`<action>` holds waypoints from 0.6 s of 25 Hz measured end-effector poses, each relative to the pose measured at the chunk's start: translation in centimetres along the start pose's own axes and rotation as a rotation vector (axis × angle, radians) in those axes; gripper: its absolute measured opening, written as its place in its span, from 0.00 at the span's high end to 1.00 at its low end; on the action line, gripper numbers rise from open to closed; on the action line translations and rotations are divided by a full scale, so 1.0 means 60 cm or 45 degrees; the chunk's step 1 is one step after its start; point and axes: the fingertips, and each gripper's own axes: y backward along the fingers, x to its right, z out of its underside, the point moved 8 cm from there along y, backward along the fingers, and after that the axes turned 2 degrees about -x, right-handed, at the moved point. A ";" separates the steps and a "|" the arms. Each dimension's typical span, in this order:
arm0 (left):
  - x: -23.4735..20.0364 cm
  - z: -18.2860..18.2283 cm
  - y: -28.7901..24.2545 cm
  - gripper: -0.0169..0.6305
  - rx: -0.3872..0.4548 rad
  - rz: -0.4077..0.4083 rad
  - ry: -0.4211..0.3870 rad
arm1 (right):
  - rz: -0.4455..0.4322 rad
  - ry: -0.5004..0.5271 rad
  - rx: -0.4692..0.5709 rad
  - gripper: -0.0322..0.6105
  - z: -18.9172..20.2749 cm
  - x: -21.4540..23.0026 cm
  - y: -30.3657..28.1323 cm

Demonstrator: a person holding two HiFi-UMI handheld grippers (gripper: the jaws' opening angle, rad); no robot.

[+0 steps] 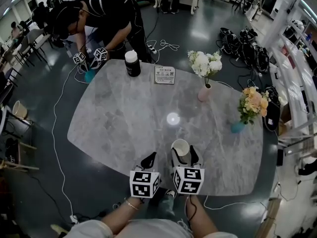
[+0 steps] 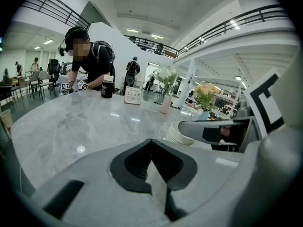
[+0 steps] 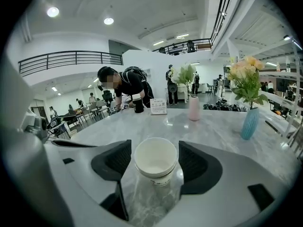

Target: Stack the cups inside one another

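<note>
A short stack of white paper cups [image 1: 180, 146] [image 3: 155, 167] stands upright on the grey marble table [image 1: 124, 123] near its front edge. My right gripper [image 1: 184, 155] [image 3: 155, 146] is open, one jaw on each side of the stack with a slim gap to its wall. My left gripper [image 1: 148, 159] [image 2: 151, 143] rests just left of it, shut with nothing between the pads. In the left gripper view the cup stack [image 2: 181, 132] shows partly behind the right gripper's finger.
Across the table a person leans over with two grippers at a teal cup [image 1: 89, 76]. A black canister with a white lid [image 1: 132, 63], a sign card [image 1: 164, 75], a pink vase of white flowers [image 1: 204, 92] and a blue vase of orange flowers [image 1: 237, 127] stand on the table.
</note>
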 end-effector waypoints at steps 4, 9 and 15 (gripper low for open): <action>-0.003 -0.004 0.003 0.97 0.008 0.000 -0.001 | 0.021 0.008 0.002 0.54 -0.004 0.000 0.003; -0.006 -0.003 0.008 0.97 0.012 -0.004 -0.001 | 0.072 -0.013 0.033 0.54 -0.012 0.006 0.012; 0.000 -0.014 0.011 0.97 0.038 -0.001 -0.008 | 0.072 -0.022 0.087 0.56 -0.028 0.012 0.029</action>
